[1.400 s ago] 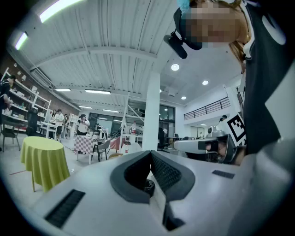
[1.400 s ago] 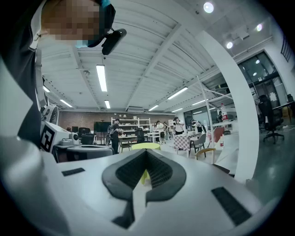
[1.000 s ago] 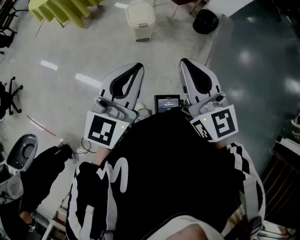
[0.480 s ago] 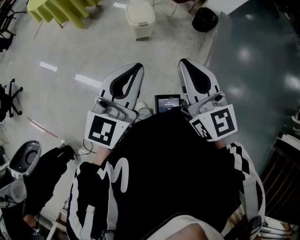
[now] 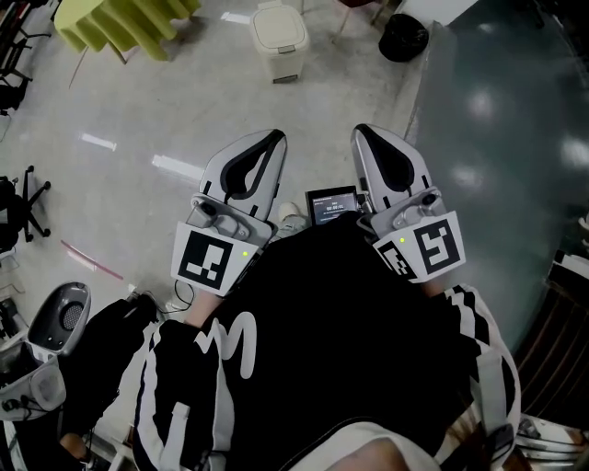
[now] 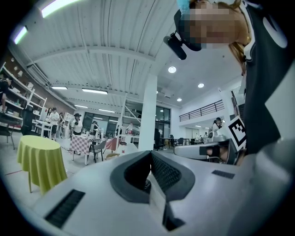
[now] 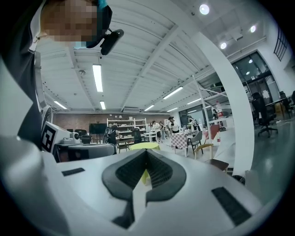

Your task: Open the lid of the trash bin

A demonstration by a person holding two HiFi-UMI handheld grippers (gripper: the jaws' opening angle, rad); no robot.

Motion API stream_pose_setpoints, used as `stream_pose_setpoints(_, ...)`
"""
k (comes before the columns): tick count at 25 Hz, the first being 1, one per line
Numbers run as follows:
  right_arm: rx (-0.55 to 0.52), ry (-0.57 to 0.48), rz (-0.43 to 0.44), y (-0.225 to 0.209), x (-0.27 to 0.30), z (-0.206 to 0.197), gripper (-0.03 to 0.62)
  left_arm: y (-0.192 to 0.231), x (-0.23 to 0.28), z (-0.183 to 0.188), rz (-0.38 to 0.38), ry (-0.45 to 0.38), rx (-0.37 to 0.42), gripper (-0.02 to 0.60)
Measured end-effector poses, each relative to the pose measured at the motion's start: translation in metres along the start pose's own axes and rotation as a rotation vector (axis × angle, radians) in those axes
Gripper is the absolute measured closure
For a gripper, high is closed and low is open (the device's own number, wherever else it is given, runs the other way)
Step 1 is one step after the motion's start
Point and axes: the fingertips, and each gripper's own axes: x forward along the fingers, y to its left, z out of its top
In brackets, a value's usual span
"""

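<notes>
The trash bin (image 5: 280, 37) is a small cream one with its lid down, standing on the pale floor at the top of the head view, well ahead of both grippers. My left gripper (image 5: 275, 137) and right gripper (image 5: 360, 131) are held side by side close to the person's black top, tips pointing toward the bin. In the left gripper view the left gripper (image 6: 150, 155) has its jaws pressed together with nothing between them. The right gripper (image 7: 146, 152) looks the same in its own view. I cannot make out the bin in either gripper view.
A table under a yellow cloth (image 5: 120, 23) stands left of the bin and a black round bag (image 5: 405, 39) to its right. A small screen (image 5: 333, 204) sits between the grippers. Dark glossy flooring (image 5: 515, 110) fills the right. A white pillar (image 6: 148, 120) and distant people stand ahead.
Both grippers sit slightly lower and to the right in the head view, and the bin has drifted a little to the right. The jaws stay shut.
</notes>
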Motion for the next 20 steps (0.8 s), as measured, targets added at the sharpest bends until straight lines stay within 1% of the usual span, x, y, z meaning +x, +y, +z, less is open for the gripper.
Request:
stream_pose_setpoints(7, -0.01, 0.002, -0.025, 0.012, 0.003, 0.002, 0.591, 0.006, -0.01, 0.002, -0.025, -0.005, -0.007, 0.574)
stream_pose_setpoints(12, 0.003, 0.013, -0.03, 0.017, 0.009, 0.002, 0.591, 0.013, -0.009, 0.002, -0.042, 0.0, -0.025, 0.574)
stream_pose_setpoints(20, -0.008, 0.023, -0.054, 0.015, 0.016, 0.014, 0.591, 0.02, -0.005, 0.014, -0.064, -0.012, -0.037, 0.574)
